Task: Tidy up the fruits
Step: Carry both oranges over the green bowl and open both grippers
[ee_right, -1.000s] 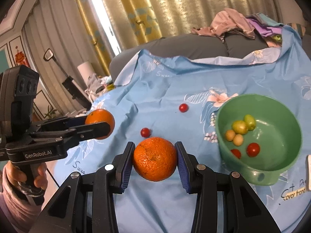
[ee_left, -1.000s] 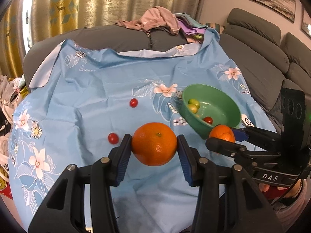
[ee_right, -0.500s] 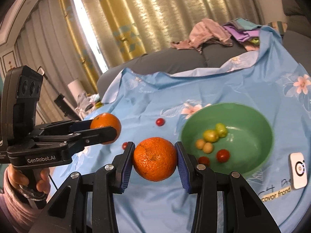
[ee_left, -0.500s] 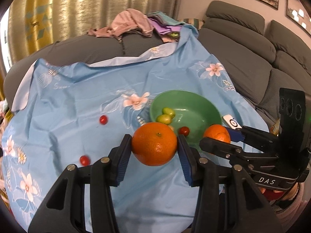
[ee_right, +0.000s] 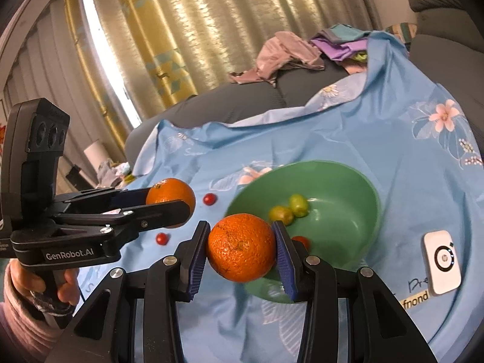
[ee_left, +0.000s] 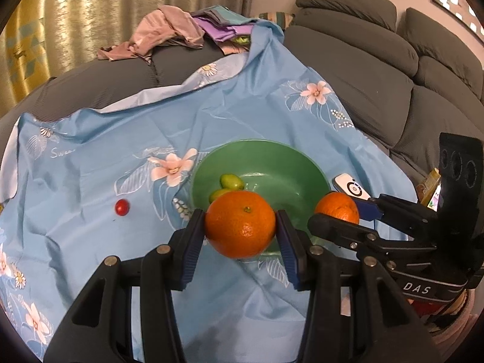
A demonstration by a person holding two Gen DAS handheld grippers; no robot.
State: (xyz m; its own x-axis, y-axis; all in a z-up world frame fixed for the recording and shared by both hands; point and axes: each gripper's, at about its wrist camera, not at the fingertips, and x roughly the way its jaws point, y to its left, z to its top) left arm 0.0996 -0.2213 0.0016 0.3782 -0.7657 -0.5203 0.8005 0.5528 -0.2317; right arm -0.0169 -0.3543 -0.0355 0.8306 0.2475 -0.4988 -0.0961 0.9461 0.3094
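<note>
- Spread ahead of and beneath both sets of jaws: a blue flowered cloth [ee_left: 211, 115] over a grey sofa [ee_left: 378, 69].
- Stood on that cloth just beyond the jaws: a green bowl [ee_left: 290, 163], with two green fruits [ee_right: 289, 208] and a red one [ee_right: 301, 240] inside.
- Gripped in the left gripper [ee_left: 240, 228]: an orange [ee_left: 240, 224], pressed between both blue pads [ee_left: 193, 242], stem end up, carried above the bowl's near rim.
- Gripped likewise in the right gripper [ee_right: 241, 248]: a second orange [ee_right: 241, 248], jaws closed on it, held over the near left rim.
- Judged as the carrying step, both oranges brought to the bowl but not yet released.
- Called for next, by that judgement: each orange moved forward past the rim, lowered clear of the small fruits, then jaws opened; best one after the other, to avoid a knock between grippers.
- Shown only in the right wrist view: two small red tomatoes [ee_right: 209, 198] on the cloth left of the jaws, a hand [ee_right: 45, 284] on the left gripper's handle, and the red fruit in the bowl.
- Shown only in the left wrist view: a juice carton [ee_left: 429, 187] beyond the right gripper's body; just one tomato [ee_left: 121, 207] visible, left of the jaws.
- Seen in both, right of the bowl: a small white device [ee_right: 442, 261].
</note>
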